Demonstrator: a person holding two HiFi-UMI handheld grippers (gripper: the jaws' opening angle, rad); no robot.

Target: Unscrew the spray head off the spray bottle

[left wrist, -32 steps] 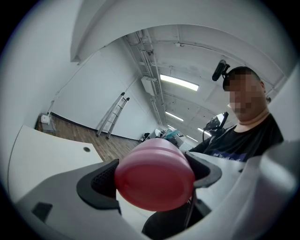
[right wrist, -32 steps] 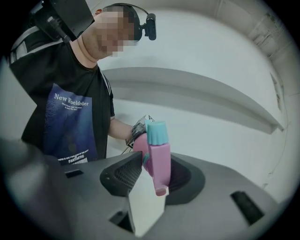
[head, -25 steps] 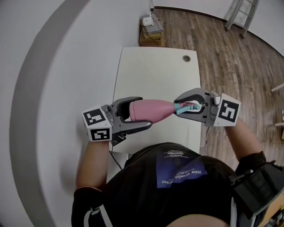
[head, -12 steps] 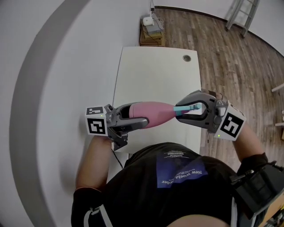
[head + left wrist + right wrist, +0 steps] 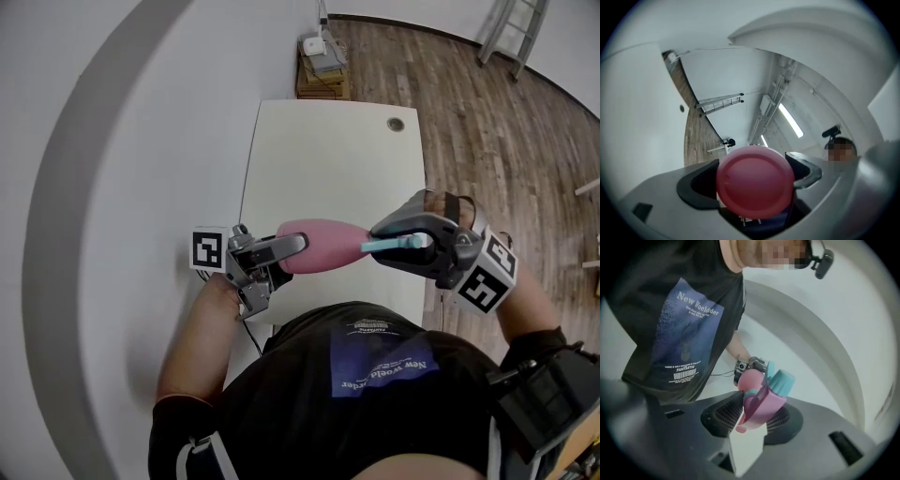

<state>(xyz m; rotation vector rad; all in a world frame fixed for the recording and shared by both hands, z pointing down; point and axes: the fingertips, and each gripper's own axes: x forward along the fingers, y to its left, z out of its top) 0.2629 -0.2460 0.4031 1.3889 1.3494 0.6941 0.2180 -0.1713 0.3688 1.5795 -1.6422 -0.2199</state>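
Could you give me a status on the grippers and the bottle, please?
Left gripper clamped on pink bottle base. Right gripper clamped on spray head. Bottle held level above table, nothing blocking.

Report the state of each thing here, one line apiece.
bottle, held level above the table, not resting on it
spray head, on the bottle's neck, not yet off
left gripper, shut on the bottle's base
right gripper, shut on the spray head
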